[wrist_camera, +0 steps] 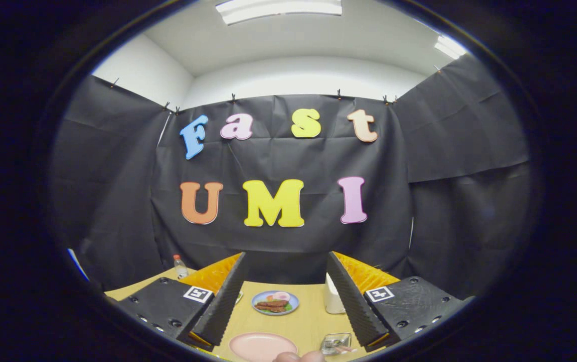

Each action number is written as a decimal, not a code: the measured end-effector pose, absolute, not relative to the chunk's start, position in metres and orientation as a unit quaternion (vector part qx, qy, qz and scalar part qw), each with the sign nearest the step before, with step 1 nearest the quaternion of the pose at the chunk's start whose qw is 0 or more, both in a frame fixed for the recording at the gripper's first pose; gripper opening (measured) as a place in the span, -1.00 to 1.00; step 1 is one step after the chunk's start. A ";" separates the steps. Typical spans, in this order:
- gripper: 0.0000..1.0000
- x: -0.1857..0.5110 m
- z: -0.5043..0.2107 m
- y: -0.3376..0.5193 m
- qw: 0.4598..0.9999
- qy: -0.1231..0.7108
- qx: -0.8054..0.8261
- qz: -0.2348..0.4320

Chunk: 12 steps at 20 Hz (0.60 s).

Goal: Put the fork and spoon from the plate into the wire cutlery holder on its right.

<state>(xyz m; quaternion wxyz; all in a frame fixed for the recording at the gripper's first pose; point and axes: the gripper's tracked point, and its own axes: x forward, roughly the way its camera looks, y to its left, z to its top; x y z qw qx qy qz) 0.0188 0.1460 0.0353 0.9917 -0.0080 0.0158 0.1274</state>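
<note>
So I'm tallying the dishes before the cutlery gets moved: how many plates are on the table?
2. A pink plate lies nearest, between the open gripper fingers. A blue plate with food sits beyond it, farther up the table. The fingers may hide others.

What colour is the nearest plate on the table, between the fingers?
Pale pink plate, best seen in the gripper view.
</note>
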 end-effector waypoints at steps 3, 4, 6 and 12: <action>0.89 0.015 0.037 0.142 0.992 0.020 -0.004 0.124; 0.89 0.014 0.038 0.139 0.992 0.018 -0.002 0.121; 0.89 0.011 0.043 0.135 0.993 0.012 0.000 0.118; 0.89 0.004 0.045 0.127 0.994 0.011 0.004 0.107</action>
